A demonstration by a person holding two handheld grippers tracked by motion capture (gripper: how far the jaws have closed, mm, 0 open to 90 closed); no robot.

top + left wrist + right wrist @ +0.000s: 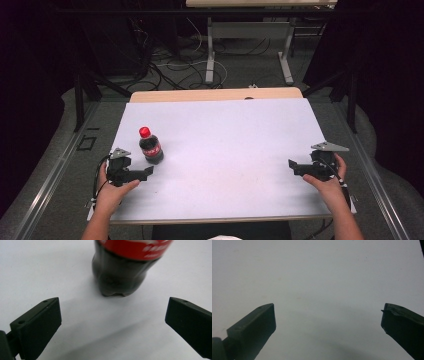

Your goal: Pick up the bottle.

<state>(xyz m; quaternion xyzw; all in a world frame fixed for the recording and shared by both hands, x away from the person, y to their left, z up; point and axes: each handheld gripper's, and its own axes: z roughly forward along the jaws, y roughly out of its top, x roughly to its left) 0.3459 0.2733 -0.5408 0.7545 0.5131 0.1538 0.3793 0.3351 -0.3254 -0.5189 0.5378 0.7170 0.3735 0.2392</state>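
A small cola bottle (pixel 150 146) with a red cap and red label stands upright on the left part of the white table top (pixel 230 145). My left gripper (pixel 148 172) lies just in front of it, held by a hand, jaws pointing right. In the left gripper view the bottle's dark base (pixel 119 275) stands a little ahead of the left gripper (pixel 113 315), whose jaws are spread wide and touch nothing. My right gripper (pixel 292 165) rests near the table's right edge, pointing left. In its own view the right gripper (pixel 328 317) is open over bare white surface.
Beyond the white sheet a strip of wooden table edge (pixel 215 94) shows. Past it lie tangled cables (pixel 165 70) on the floor and the legs of another table (pixel 210 55). Dark curtains close off both sides.
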